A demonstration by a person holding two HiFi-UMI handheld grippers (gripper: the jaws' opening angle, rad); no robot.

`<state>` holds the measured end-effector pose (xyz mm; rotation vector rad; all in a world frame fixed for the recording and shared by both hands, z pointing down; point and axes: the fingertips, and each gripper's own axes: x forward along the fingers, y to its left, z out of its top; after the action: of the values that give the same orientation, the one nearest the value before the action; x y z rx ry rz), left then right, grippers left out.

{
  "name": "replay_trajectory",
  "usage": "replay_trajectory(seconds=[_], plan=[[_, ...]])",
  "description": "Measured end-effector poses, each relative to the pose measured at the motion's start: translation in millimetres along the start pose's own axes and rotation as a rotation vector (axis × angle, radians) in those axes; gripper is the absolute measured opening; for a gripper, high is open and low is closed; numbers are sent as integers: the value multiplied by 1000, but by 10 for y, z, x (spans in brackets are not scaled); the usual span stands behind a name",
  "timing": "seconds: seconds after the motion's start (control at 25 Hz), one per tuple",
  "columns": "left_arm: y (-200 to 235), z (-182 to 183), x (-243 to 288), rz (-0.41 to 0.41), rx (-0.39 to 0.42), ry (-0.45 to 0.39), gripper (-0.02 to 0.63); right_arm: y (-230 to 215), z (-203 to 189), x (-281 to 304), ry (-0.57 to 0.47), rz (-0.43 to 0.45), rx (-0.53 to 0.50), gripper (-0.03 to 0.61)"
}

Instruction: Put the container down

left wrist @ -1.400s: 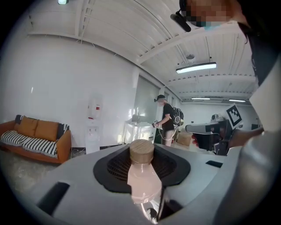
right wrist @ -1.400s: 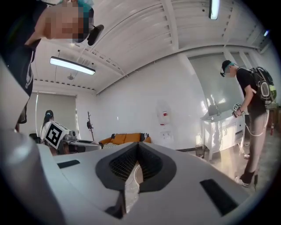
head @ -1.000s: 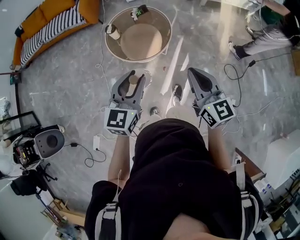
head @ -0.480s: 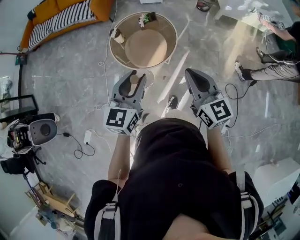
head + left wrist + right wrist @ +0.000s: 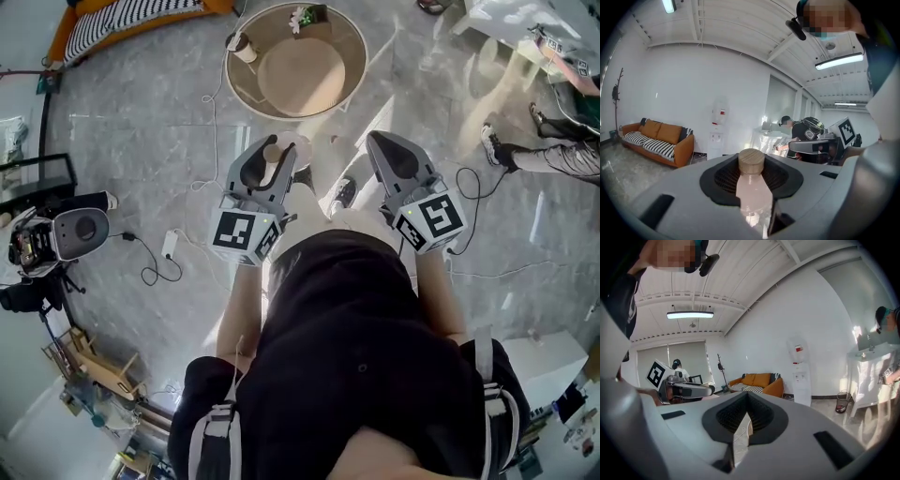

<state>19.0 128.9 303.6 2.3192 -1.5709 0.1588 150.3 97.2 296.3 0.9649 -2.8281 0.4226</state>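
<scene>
Here, wood-capped bottle [image 5: 752, 192] in left gripper [image 5: 270, 155]

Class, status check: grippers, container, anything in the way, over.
Left gripper shut on container, cap up. Right gripper shut, empty. Container not yet down. Round table ahead, cup near its rim.

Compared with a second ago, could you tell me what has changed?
The person has walked on toward the round table, carrying the left hand-held gripper and right hand-held gripper a little nearer its rim. The sofa has slid toward the head view's top edge. Unchanged: the left grips the bottle, and the right is shut and empty.
</scene>
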Motion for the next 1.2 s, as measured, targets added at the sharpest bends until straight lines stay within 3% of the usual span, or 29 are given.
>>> replay_trajectory(seconds=[0.28,0.84,1.2], plan=[[333,-94,100,-3,-23,-23,140,-20,-60,152,35,-18,-5,5],[1253,363,900,-68,97,-28,140,-469,422,1134,1,-103,-13,5],[1741,287,1497,-172,140,24,140,-743,437,1725,20,-200,-9,5]])
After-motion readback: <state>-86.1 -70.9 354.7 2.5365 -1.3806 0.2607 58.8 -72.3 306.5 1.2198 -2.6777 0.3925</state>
